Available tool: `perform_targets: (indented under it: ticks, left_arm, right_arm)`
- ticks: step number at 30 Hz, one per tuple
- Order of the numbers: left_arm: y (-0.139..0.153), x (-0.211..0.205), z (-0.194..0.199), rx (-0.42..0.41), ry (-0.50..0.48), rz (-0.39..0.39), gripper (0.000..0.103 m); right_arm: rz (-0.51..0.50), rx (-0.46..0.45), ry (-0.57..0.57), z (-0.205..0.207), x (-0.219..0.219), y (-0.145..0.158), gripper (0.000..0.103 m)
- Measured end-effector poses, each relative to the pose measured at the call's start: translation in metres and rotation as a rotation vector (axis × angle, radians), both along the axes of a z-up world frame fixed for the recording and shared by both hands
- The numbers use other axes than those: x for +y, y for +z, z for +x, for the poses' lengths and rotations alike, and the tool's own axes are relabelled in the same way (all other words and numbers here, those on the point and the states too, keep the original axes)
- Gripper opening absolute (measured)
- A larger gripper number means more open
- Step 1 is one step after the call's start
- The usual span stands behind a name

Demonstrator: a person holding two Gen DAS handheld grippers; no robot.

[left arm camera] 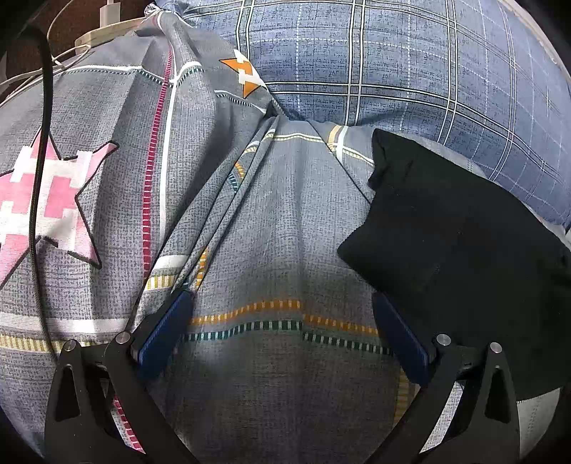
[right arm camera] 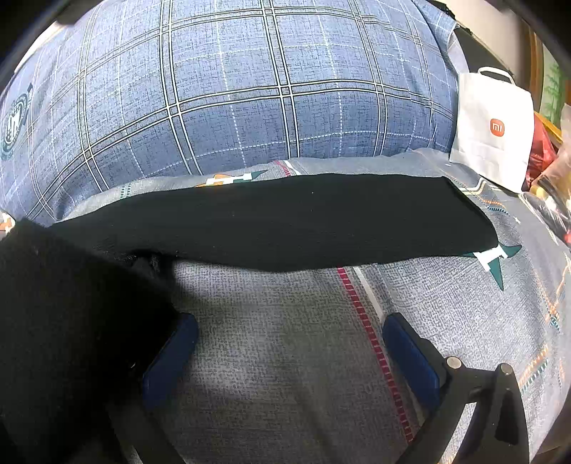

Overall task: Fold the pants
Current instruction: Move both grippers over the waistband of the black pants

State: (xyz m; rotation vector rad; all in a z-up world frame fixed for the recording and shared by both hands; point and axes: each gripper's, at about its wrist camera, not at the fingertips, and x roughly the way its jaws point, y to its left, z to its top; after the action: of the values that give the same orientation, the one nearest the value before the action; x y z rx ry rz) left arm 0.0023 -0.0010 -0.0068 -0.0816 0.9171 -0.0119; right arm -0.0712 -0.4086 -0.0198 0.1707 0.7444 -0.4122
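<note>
The black pants (right arm camera: 278, 221) lie on a grey patterned bedsheet (right arm camera: 271, 342). In the right wrist view one leg stretches flat across the middle, and more black cloth (right arm camera: 64, 321) bunches at the left, over my left finger. My right gripper (right arm camera: 291, 323) is open above bare sheet, just in front of the leg. In the left wrist view the pants (left arm camera: 456, 228) lie at the right, their edge against my right finger. My left gripper (left arm camera: 282, 303) is open over the sheet (left arm camera: 271, 221), holding nothing.
A blue plaid pillow (right arm camera: 232, 89) lies behind the pants; it also shows in the left wrist view (left arm camera: 392, 60). A white paper bag (right arm camera: 492, 128) and clutter stand at the right. A black cable (left arm camera: 41, 142), white cords and a power strip (left arm camera: 107, 32) are at the left.
</note>
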Motion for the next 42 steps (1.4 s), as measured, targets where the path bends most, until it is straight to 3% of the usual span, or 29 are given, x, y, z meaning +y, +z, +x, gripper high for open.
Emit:
perform_targets:
  ticks: [8,10,14,17,24,42]
  left_arm:
    - [0.009,0.003,-0.004,0.087,-0.069,0.013,0.103]
    - [0.018,0.006,-0.013,0.060,-0.054,0.003,0.102]
    - [0.043,0.014,-0.034,-0.002,-0.011,-0.082,0.102]
    - [0.062,0.013,-0.048,-0.036,-0.002,-0.113,0.102]
    - [0.090,-0.004,-0.067,-0.096,-0.052,-0.048,0.102]
    - [0.101,-0.036,-0.080,-0.132,-0.145,-0.009,0.102]
  right_arm:
    - [0.022,0.039,0.036,-0.019,0.002,0.004,0.099]
    - [0.036,0.023,0.031,-0.039,0.004,0.012,0.098]
    - [-0.038,-0.021,0.062,-0.076,0.018,0.036,0.098]
    - [-0.010,-0.067,0.104,-0.093,0.025,0.052,0.098]
    - [0.009,-0.140,0.179,-0.103,0.054,0.072,0.098]
    - [-0.001,-0.131,0.265,-0.108,0.089,0.077,0.098]
